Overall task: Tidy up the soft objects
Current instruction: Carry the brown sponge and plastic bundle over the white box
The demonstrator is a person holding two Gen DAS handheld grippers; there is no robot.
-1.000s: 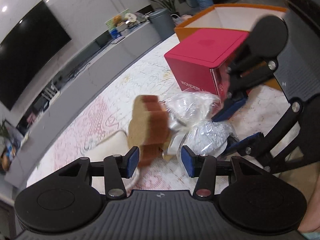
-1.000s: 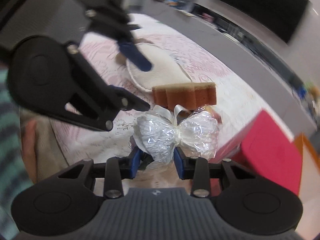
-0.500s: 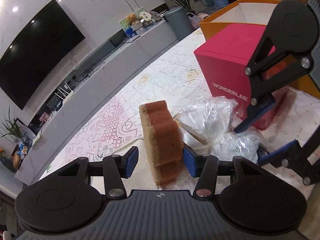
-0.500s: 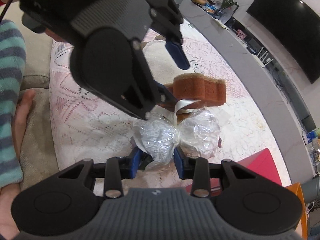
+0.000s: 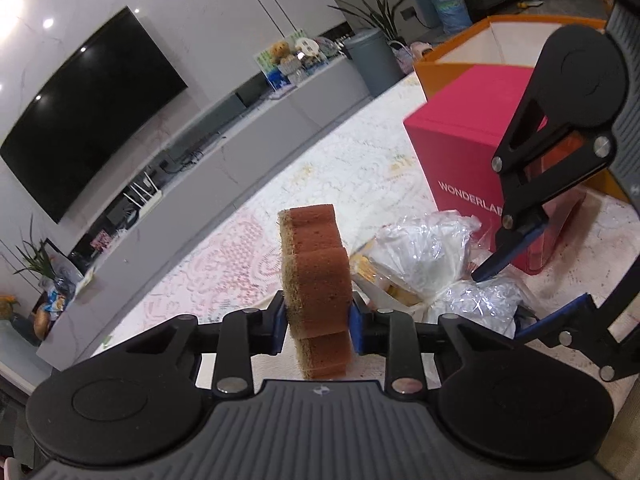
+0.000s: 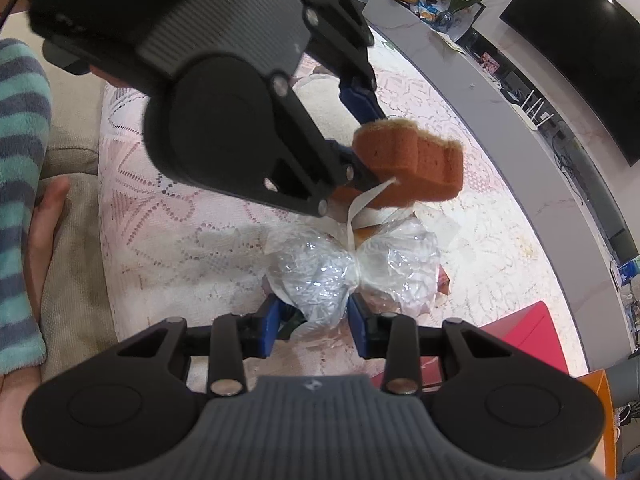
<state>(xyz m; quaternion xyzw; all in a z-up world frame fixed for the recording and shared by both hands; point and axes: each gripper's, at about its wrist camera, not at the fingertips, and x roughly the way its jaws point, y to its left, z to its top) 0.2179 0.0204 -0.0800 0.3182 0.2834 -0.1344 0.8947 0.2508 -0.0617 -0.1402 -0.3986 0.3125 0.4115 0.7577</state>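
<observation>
Two grips set: left gripper [image 5: 318, 320] clenched on sponge [image 5: 316, 280], long axis upright, lifted; right gripper [image 6: 314, 320] pinching plastic bag [image 6: 352, 268] on tablecloth [image 6: 168, 216], orange box [image 5: 496, 40] ahead-right.

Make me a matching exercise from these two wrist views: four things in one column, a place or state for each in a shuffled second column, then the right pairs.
Things
1. sponge
2. plastic bag
3. pink box
4. orange box

Places or states
A. tied at the middle with a white ribbon, between the fingers of the right gripper
B. open at the top, standing behind the box that reads WONDERLAB
C. brown, pinched upright by the left gripper
D. lid shut, standing on the lace cloth

Pairs: 1-C, 2-A, 3-D, 4-B
</observation>
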